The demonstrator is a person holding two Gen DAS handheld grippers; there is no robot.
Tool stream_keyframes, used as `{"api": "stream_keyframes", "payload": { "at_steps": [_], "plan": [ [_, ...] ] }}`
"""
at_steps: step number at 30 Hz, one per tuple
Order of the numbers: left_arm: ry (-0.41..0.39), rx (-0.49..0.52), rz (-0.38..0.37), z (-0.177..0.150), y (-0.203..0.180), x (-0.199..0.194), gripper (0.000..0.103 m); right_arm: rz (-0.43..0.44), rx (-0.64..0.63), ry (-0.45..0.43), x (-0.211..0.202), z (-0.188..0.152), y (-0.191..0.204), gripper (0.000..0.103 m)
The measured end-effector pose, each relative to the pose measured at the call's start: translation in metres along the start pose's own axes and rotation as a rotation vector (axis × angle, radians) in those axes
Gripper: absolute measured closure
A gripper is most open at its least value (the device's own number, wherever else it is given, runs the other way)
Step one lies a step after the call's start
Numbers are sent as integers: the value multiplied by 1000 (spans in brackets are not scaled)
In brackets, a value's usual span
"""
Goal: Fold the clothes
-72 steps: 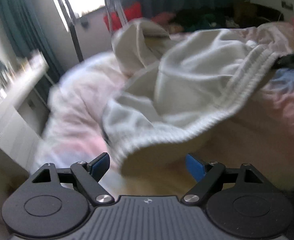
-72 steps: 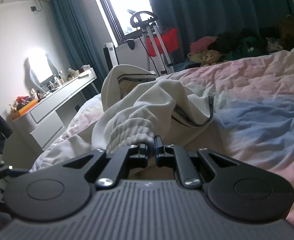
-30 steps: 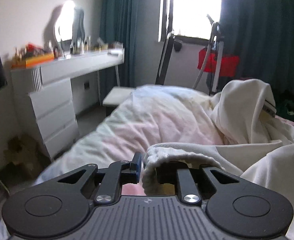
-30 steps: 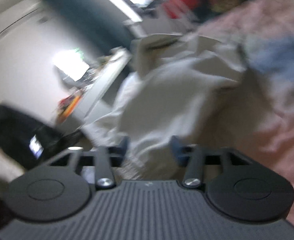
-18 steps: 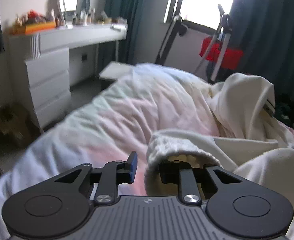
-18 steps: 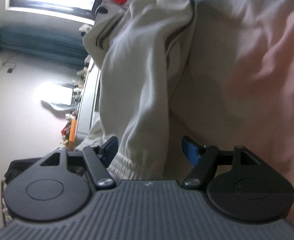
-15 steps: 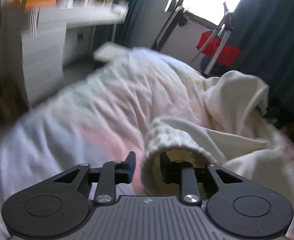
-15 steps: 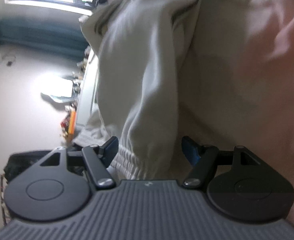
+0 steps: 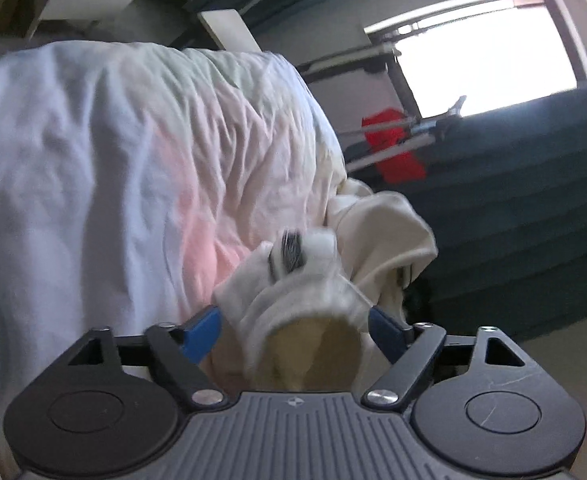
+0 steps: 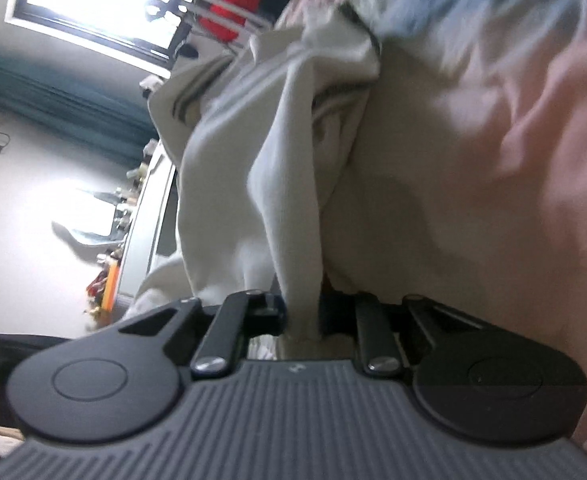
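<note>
A cream garment lies bunched on a bed covered by a pink and white quilt. The left tongs gape wide around its ribbed cuff. The right tongs pinch a fold of the same garment tightly.

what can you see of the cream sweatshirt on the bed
The cream sweatshirt looks like soft fleece, with dark stripes on its trim. It lies crumpled on the pink and blue duvet. The right gripper is shut on a fold of it; a ribbed cuff sits between the open left gripper fingers.
</note>
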State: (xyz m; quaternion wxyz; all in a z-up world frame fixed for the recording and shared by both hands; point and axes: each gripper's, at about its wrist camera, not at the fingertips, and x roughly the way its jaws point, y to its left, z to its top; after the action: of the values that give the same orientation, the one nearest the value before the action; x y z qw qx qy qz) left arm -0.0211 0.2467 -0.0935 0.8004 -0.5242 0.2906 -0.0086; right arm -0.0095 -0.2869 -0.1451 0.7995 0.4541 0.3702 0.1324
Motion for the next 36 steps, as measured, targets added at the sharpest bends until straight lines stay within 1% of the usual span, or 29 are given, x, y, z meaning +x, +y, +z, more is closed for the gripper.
{"api": "stream_keyframes", "payload": {
  "at_steps": [2, 4, 6, 9, 11, 12, 13, 14, 15, 16, 17, 18, 19, 21, 23, 24, 26, 28, 29, 32, 33, 35, 36],
  "plan": [
    [-18, -18, 17, 3, 2, -1, 19, -10, 7, -13, -1, 3, 2, 87],
    [-13, -22, 53, 3, 3, 2, 17, -19, 13, -10, -1, 3, 0, 87],
    [22, -12, 95, 2, 3, 11, 17, -28, 14, -4, 2, 2, -2, 87],
    [104, 19, 142, -4, 2, 29, 17, -29, 6, -1, 9, -3, -6, 87],
    [146, 56, 177, -10, -1, 39, 18, -13, 2, 14, 11, -2, -7, 87],
    [165, 81, 192, -13, -3, 43, 23, 0, 2, 26, 12, -1, -8, 87],
    [182, 108, 205, -16, -5, 47, 30, 16, 8, 39, 15, 1, -9, 87],
    [178, 133, 222, -18, -7, 49, 34, 25, 15, 44, 16, 2, -9, 86],
    [165, 157, 240, -20, -9, 50, 44, 33, 19, 50, 18, 3, -10, 86],
    [151, 176, 261, -20, -11, 51, 58, 35, 14, 52, 19, 2, -10, 85],
    [135, 186, 284, -18, -13, 51, 67, 38, 6, 54, 20, 1, -10, 85],
    [116, 179, 291, -12, -14, 51, 81, 46, -6, 55, 23, -1, -10, 85],
    [97, 166, 291, -5, -14, 51, 88, 57, -8, 60, 27, -5, -9, 85],
    [42, 144, 271, 16, -19, 45, 89, 94, 42, 90, 34, -16, -9, 86],
    [-8, 178, 273, 38, -30, 44, 90, 119, 67, 110, 39, -33, -2, 88],
    [-27, 207, 281, 50, -37, 46, 90, 129, 64, 113, 42, -44, 5, 88],
    [-66, 255, 300, 77, -53, 52, 90, 163, 16, 98, 50, -63, 30, 90],
    [-119, 281, 311, 112, -71, 56, 90, 205, -14, 84, 67, -80, 60, 91],
    [-155, 304, 318, 130, -82, 58, 90, 229, -28, 90, 81, -87, 77, 91],
    [-302, 437, 374, 185, -118, 65, 91, 309, -82, 122, 129, -107, 132, 91],
    [-343, 467, 396, 203, -127, 70, 91, 339, -103, 139, 147, -113, 151, 91],
    [-395, 495, 453, 235, -136, 87, 91, 385, -131, 174, 182, -122, 182, 91],
    [-413, 514, 489, 249, -137, 100, 91, 389, -147, 194, 201, -125, 193, 91]
  ]
}}
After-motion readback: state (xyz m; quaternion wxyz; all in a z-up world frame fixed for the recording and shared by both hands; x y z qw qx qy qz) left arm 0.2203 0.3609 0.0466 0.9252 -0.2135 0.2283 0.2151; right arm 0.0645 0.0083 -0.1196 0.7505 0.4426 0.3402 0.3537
